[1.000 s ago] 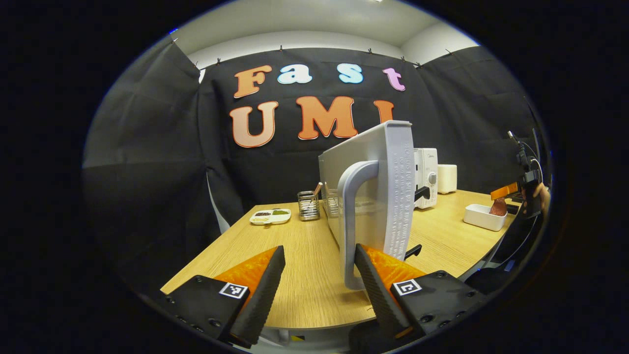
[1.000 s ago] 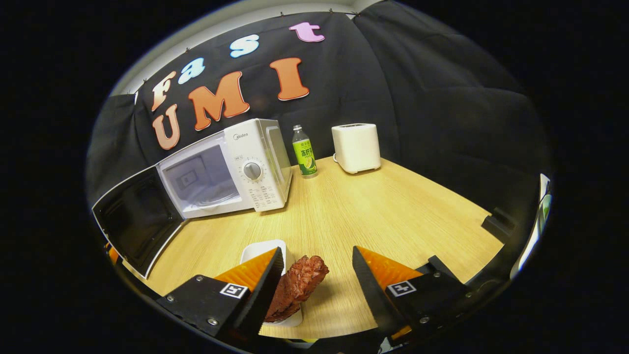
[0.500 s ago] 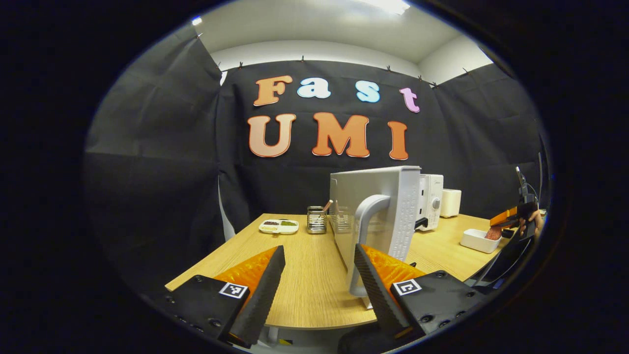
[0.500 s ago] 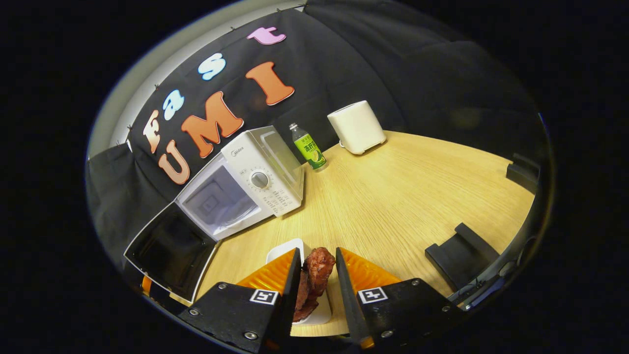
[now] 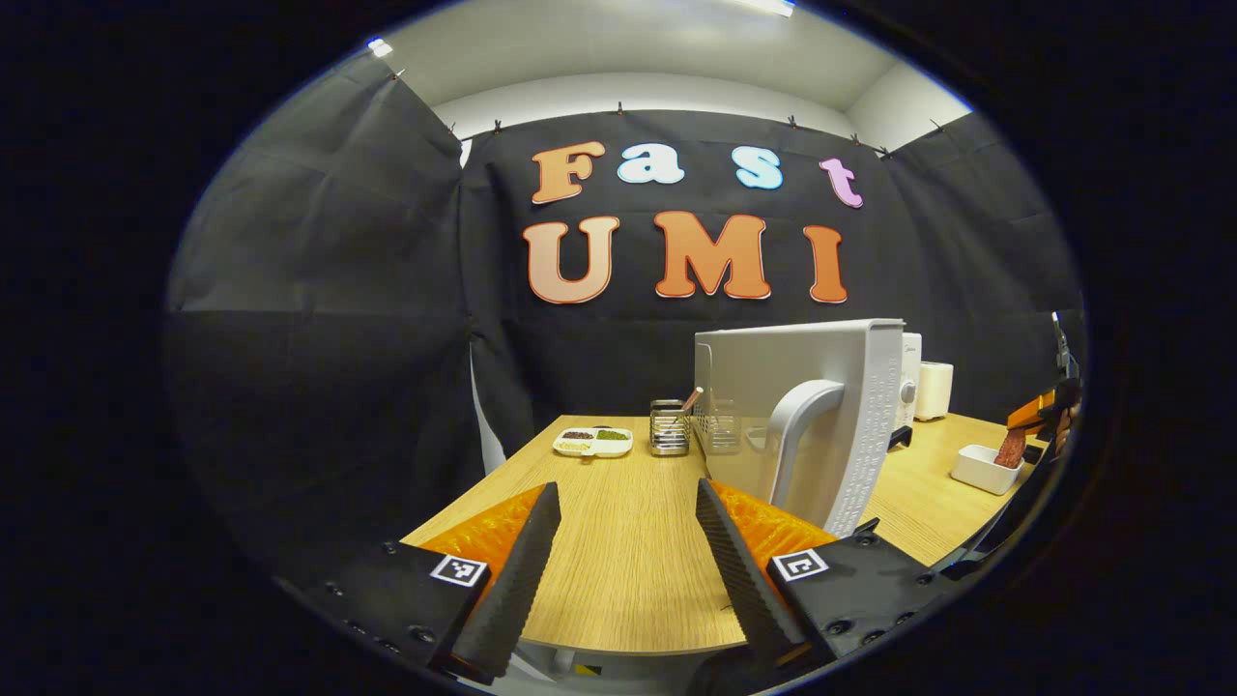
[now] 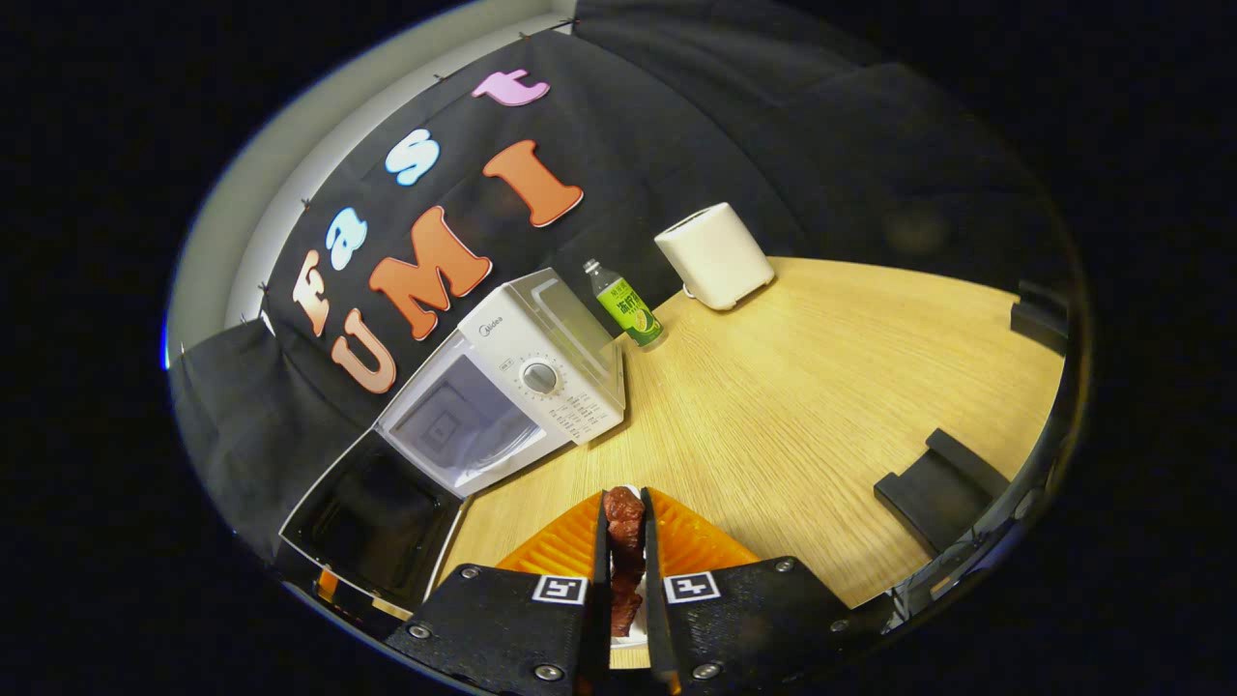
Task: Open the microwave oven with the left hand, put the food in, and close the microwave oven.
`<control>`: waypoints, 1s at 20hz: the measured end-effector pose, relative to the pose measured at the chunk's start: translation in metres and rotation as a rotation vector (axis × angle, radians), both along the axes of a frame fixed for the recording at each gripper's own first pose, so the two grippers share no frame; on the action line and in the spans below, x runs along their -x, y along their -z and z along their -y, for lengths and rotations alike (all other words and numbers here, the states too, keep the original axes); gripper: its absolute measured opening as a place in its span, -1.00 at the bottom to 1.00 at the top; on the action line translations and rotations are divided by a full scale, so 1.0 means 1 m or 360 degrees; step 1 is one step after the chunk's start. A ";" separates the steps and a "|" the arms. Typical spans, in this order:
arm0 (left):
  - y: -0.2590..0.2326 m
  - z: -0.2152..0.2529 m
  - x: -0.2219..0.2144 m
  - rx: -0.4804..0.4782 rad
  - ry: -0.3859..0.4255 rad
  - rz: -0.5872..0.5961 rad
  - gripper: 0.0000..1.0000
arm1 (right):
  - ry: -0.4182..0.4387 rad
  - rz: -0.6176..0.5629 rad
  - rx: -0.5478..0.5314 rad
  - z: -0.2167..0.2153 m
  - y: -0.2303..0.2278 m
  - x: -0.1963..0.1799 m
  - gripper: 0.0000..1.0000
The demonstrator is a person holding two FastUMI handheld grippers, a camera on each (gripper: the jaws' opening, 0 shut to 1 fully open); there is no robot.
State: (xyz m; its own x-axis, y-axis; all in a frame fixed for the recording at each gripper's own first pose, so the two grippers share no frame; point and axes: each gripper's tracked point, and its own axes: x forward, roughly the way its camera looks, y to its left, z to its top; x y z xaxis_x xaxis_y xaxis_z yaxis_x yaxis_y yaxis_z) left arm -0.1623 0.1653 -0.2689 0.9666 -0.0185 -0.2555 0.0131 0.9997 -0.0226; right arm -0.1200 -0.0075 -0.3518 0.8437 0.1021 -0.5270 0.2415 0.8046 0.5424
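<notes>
The white microwave (image 6: 541,377) stands at the back of the wooden table with its door (image 6: 372,522) swung wide and the lit cavity (image 6: 454,425) showing. In the left gripper view the door's outer face (image 5: 763,387) and its handle (image 5: 802,435) stand right of my left gripper (image 5: 626,493), which is open and holds nothing. My right gripper (image 6: 623,505) is shut on a reddish-brown piece of meat (image 6: 623,527), just above a white dish (image 6: 631,638). The left gripper view shows the meat (image 5: 1010,447) hanging over the dish (image 5: 981,469) at the far right.
A green-labelled bottle (image 6: 628,307) and a white toaster (image 6: 715,253) stand right of the microwave. A black block (image 6: 937,488) lies near the table's right edge. Left of the door are a wire utensil holder (image 5: 667,427) and a small sauce dish (image 5: 592,441).
My right gripper has shut on the meat and tilted. My left gripper has drawn back from the door handle, which now stands farther off to its right.
</notes>
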 end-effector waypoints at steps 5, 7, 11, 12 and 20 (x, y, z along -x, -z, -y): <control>0.006 0.012 -0.012 -0.0074 0.0035 -0.0006 0.83 | 0.0007 0.0040 0.0274 0.007 -0.020 -0.014 -0.71; 0.009 0.013 -0.017 -0.0093 0.0035 -0.0020 0.83 | 0.0000 0.0056 0.0349 0.007 -0.031 -0.018 -0.72; 0.022 0.007 -0.031 -0.0105 -0.0036 -0.0064 0.75 | -0.0033 0.0111 0.0436 -0.003 -0.051 -0.038 -0.71; 0.025 0.003 -0.034 -0.0127 -0.0062 -0.0074 0.69 | -0.0038 0.0130 0.0453 -0.006 -0.056 -0.044 -0.71; 0.035 -0.014 -0.044 -0.0141 -0.0118 -0.0081 0.85 | -0.0113 0.0300 0.0529 -0.052 -0.091 -0.104 -0.72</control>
State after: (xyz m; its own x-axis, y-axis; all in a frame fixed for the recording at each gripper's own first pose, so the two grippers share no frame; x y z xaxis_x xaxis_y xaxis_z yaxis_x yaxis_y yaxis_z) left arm -0.1185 0.1790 -0.3040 0.9501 0.0773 -0.3021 -0.0597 0.9960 0.0672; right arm -0.0159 0.0445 -0.2612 0.9259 0.0135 -0.3776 0.0998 0.9551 0.2790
